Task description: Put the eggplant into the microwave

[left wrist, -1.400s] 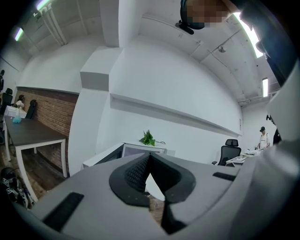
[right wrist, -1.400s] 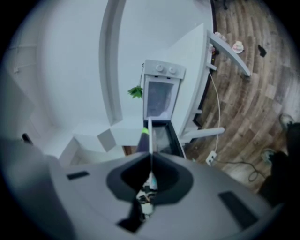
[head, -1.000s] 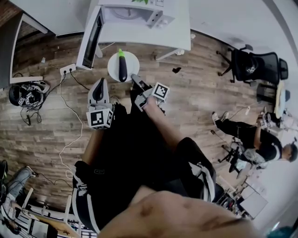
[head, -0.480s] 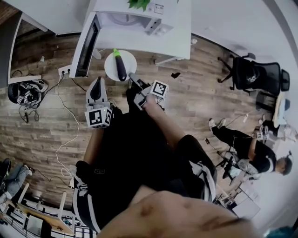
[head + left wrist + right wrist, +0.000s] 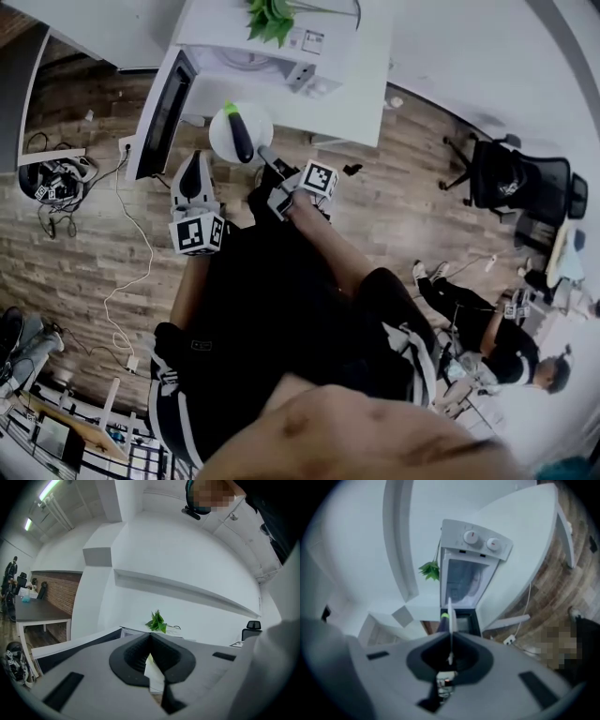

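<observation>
The right gripper [image 5: 266, 156] is clenched on the rim of a small white plate [image 5: 223, 141]. In the right gripper view its jaws [image 5: 450, 637] are pressed against the plate's thin edge [image 5: 450, 609] from both sides. The eggplant [image 5: 243, 139] lies on that plate, dark purple, with its green stem end pointing toward the microwave [image 5: 281, 56]. In the right gripper view only the green tip and a little of the purple body [image 5: 442, 621] show beside the plate's edge.

The plate hangs in the air at the near edge of the white table [image 5: 361, 94], just in front of the microwave's open cavity. The microwave [image 5: 473, 555] stands toward the left end of the table. Its dark door [image 5: 161, 117] is swung wide open past the table's near edge. A green plant [image 5: 270, 19] sits on top of the microwave.

The left gripper [image 5: 193, 161] hangs beside the open door, left of the plate and clear of it. Its jaws [image 5: 150, 637] are closed together at the tips with nothing between them.

Below is a wooden floor [image 5: 75, 244] with a white cable [image 5: 141, 244] trailing across it.
</observation>
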The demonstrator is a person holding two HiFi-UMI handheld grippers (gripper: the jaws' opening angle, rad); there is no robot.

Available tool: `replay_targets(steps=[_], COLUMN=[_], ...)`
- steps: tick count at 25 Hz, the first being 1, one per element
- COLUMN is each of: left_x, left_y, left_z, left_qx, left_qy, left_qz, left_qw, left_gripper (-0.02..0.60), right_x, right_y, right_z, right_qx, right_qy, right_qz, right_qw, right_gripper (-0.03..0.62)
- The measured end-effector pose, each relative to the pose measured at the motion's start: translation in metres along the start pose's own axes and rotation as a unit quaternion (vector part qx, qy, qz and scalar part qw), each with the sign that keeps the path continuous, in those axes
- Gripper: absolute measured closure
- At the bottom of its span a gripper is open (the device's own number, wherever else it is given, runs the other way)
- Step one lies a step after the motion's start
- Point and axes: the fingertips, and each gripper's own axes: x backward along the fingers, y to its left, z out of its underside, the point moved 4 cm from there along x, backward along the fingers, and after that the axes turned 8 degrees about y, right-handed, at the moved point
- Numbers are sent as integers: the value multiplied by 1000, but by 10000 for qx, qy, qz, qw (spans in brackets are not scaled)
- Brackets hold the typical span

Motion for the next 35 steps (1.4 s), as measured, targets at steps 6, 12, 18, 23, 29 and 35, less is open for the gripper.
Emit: replay_targets(steps=[6, 12, 18, 23, 29, 35], left_x=[-16, -32, -55, -72, -84, -94], left_y=[-13, -18, -12, -5, 2, 3], left_z=[-17, -24, -33, -40, -46, -46], left_qx=[-81, -62, -127, -167, -152, -172], left_qy=[-165, -185, -230, -245, -264, -280], left_qz=[-205, -246, -106, 25, 94, 106], left_qw=[9996, 9995, 9996, 9996, 9995, 9994], left_gripper=[549, 549, 549, 549, 549, 549], right_x=[-8, -15, -30, -43, -55, -65], right_y=[-3, -9, -18, -18, -20, -31], right_z=[-30, -48, -62, -73, -89, -103], right_qx=[45, -13, -73, -119, -88, -101], right_qy=[204, 176, 54, -74, -197, -347], right_qz=[-33, -49, -3, -71, -77, -20], right_qw=[9998, 9998, 10000, 9999, 9997, 9993], right_gripper=[558, 559, 558, 557, 559, 559])
